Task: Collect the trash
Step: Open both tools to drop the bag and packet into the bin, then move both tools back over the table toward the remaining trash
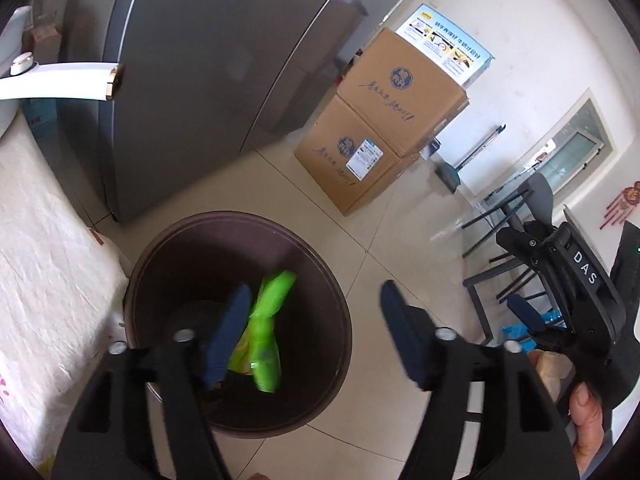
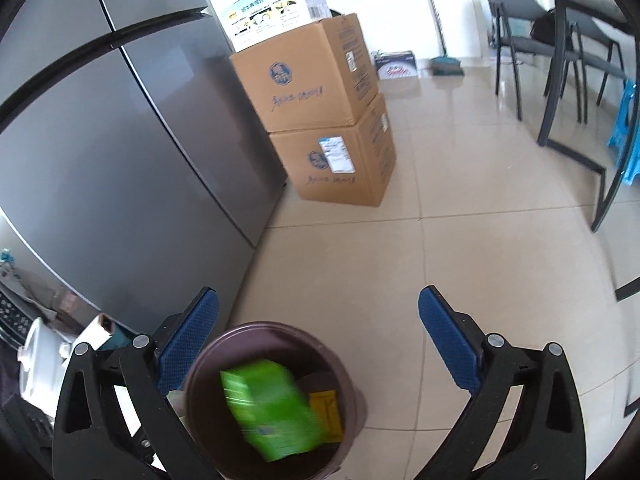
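From the left wrist camera we look down into a dark brown bin (image 1: 240, 320) standing on the tiled floor (image 1: 392, 248) just in front of a grey refrigerator (image 1: 180, 80). The left gripper (image 1: 316, 336) hangs over the bin's rim with its blue pads (image 1: 228, 336) well apart and nothing pressed between them; a green wrapper (image 1: 268, 332) shows blurred inside the bin, just beside the left-hand pad, over something yellow that we cannot make out. Only this view shows the right gripper (image 1: 524, 312) from outside, at the right edge, with a thumb (image 1: 586, 408) on its black handle, and a white cloth-covered surface (image 1: 48, 240) along the left. From the right wrist camera we see the same bin (image 2: 276, 400) lower in the frame, between and below the right gripper's (image 2: 320, 344) own blue pads (image 2: 448, 344), which stand wide apart and touch nothing. Here the green wrapper (image 2: 272, 412) reads as a flat packet lying tilted in the bin, with a yellow packet (image 2: 328, 412) beside it. This view alone opens onto the room: two stacked cardboard boxes (image 2: 320, 112) beside the refrigerator (image 2: 120, 140) with a printed carton (image 2: 268, 12) on top, a dark table (image 2: 580, 40), grey chairs (image 2: 516, 32), a blue stool (image 2: 628, 132) and a broom (image 2: 444, 56) against the far wall.
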A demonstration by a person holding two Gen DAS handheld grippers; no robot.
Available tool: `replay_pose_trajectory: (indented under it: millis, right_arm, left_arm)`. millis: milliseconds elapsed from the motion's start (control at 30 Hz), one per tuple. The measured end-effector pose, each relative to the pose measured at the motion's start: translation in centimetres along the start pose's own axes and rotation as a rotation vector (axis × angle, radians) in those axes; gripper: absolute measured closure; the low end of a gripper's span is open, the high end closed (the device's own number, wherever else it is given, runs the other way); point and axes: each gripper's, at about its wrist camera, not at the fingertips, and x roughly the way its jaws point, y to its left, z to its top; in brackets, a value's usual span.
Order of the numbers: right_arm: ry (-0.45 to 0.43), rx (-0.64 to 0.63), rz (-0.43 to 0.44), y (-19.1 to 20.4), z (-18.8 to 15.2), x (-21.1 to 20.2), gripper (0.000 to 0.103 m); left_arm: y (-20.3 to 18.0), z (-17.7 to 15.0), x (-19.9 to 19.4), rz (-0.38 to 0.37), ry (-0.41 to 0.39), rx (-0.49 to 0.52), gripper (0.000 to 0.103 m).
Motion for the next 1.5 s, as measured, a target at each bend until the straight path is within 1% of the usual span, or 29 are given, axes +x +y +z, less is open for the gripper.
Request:
replay_pose_trajectory:
  millis: [33,67,100,133,233,300,400,533,633,733,833,867,900,1100,1333,1500]
  right_arm:
    - [-0.003,-0.003,-0.014,0.0,0.0,0.0,0.007]
    - [-0.003,-0.003,-0.021,-0.2,0.1,0.0,0.007]
    - [-0.005,-0.002,-0.028,-0.3,0.0,0.0,0.007]
    - [-0.006,-0.006,-0.033,-0.3,0.1,-0.1,0.007]
    - [-0.022,-0.051,-0.053,0.4,-0.2,-0.5,0.007]
    - [-0.038,-0.105,-0.06,1.5,-0.7,-0.8,0.007]
    - [-0.077,-0.168,-0.074,3.3,-1.8,-1.6,0.007]
    - [-0.102,-0.231,-0.034,5.8,-3.3,-2.8,0.007]
    - [-0.131,-0.293,-0.018,8.0,-4.8,-3.9,0.007]
    - [-0.171,-0.336,0.014,9.8,-6.2,-5.4,0.007]
    - [-0.237,-0.417,0.038,12.2,-8.2,-7.5,0.007]
    - [-0.244,-0.443,0.034,12.9,-8.9,-7.9,0.007]
    - [-0.248,-0.465,0.031,13.5,-9.4,-8.1,0.007]
    - [-0.234,-0.577,0.084,17.2,-13.2,-9.1,0.007]
    - [-0.286,-0.611,0.186,20.4,-16.6,-12.2,0.007]
    - [-0.295,-0.654,0.235,23.0,-19.0,-13.7,0.007]
  left_arm:
    - [0.1,-0.1,-0.1,0.011,-0.008,-0.004,0.02]
    - [0.3,-0.1,-0.4,0.038,-0.03,-0.009,0.018]
    - [0.5,-0.2,-0.8,0.074,-0.054,-0.011,0.014]
    - [0.7,-0.1,-1.3,0.142,-0.084,-0.008,0.012]
    - [0.9,0.0,-2.6,0.323,-0.159,0.007,0.009]
    - [1.1,0.1,-3.5,0.41,-0.201,-0.002,0.007]
    - [1.3,0.1,-5.1,0.491,-0.255,-0.009,0.007]
    - [1.8,-0.1,-7.5,0.601,-0.322,-0.001,0.007]
    - [2.9,-0.4,-9.4,0.65,-0.36,-0.005,0.007]
    - [4.1,-0.5,-11.2,0.667,-0.378,-0.029,0.007]
    - [5.7,-1.0,-13.4,0.69,-0.403,-0.061,0.007]
    - [6.0,-1.0,-14.0,0.699,-0.407,-0.069,0.007]
    - [6.5,-1.2,-14.6,0.71,-0.413,-0.078,0.007]
    - [9.8,-2.7,-18.7,0.771,-0.446,-0.141,0.007]
    - [13.5,-4.7,-22.3,0.871,-0.457,-0.198,0.007]
    - [16.0,-6.1,-25.0,0.903,-0.474,-0.243,0.007]
